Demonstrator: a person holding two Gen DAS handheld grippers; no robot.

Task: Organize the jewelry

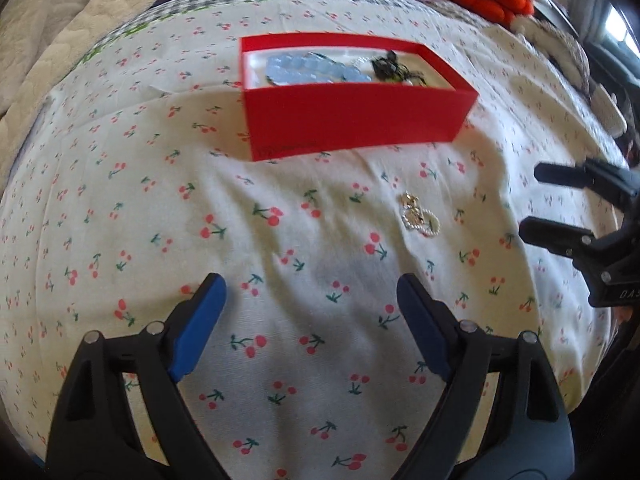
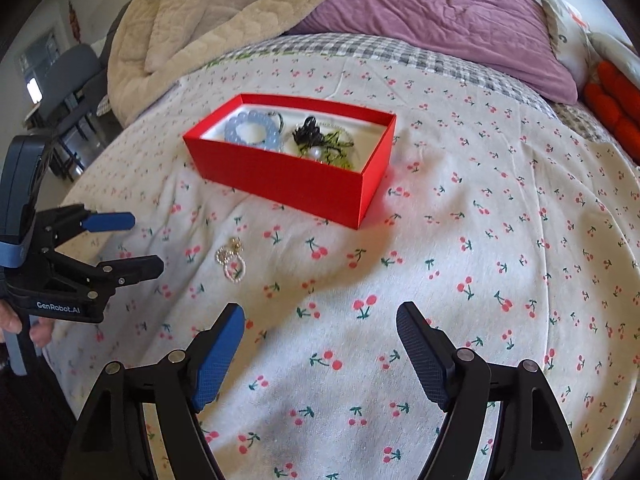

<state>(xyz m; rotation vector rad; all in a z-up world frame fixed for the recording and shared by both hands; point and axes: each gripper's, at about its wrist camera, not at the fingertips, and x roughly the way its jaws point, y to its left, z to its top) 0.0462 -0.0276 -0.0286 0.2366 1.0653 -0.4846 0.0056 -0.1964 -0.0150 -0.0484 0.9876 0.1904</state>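
A rectangular red cardboard box (image 2: 298, 168) with a white lining sits open on the bed's soft, wrinkled cherry-print cotton sheet (image 2: 460, 260), holding a ring of pale blue beads (image 2: 250, 130) and a dark tangle of black and green pieces (image 2: 320, 142). In front of the box, apart from it, a small looped pearl-and-gold jewelry piece (image 2: 231, 259) lies on open sheet with free room all around. The left tool (image 1: 311, 320) and the right tool (image 2: 320, 350) both hover with blue-padded fingers spread wide, holding and touching nothing.
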